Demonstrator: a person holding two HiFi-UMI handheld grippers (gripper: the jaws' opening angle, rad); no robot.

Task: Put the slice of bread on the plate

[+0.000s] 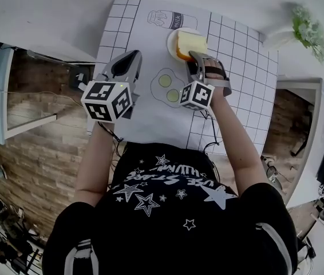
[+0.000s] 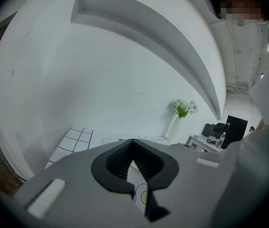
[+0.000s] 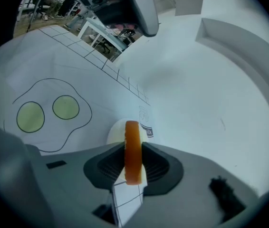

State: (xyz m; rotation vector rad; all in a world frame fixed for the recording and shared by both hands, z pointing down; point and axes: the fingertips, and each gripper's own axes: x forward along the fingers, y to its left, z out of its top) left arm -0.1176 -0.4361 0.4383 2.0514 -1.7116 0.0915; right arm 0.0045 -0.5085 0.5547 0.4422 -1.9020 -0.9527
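Bread, an orange-crusted square slice (image 3: 132,134), stands on edge, pinched between the pads of our right claw (image 3: 133,151), whose jaws are half closed on it. A round white plate (image 3: 115,133) lies just beyond the tips. If we release it while it is tilted, it may topple off the rim. Our left claw (image 2: 133,144) is closed and empty.
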